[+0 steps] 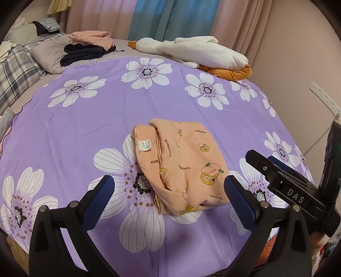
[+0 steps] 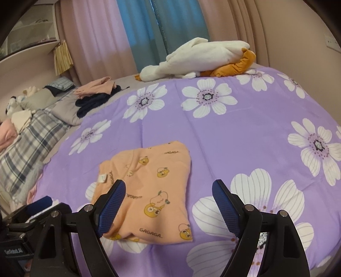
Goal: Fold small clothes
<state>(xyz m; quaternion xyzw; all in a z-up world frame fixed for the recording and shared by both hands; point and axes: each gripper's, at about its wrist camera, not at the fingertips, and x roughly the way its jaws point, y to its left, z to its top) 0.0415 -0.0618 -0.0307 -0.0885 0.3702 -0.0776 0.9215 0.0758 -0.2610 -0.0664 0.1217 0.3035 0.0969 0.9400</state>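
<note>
A small peach garment (image 1: pixel 181 166) with cartoon prints and "GAGAGA" lettering lies folded in a compact rectangle on the purple flowered quilt (image 1: pixel 85 127); a white care label shows at its left end. It also shows in the right wrist view (image 2: pixel 149 191). My left gripper (image 1: pixel 168 187) is open and empty, hovering just in front of the garment. My right gripper (image 2: pixel 168 198) is open and empty, above the garment's near right edge. The right gripper's body shows in the left wrist view (image 1: pixel 283 176), to the right of the garment.
A white and orange plush blanket (image 1: pixel 198 53) lies at the bed's far side. Folded pink and dark clothes (image 1: pixel 89 46) are stacked at the far left by plaid bedding (image 1: pixel 17 70). Curtains (image 1: pixel 159 19) hang behind. A wall with a power strip (image 1: pixel 324 98) is at right.
</note>
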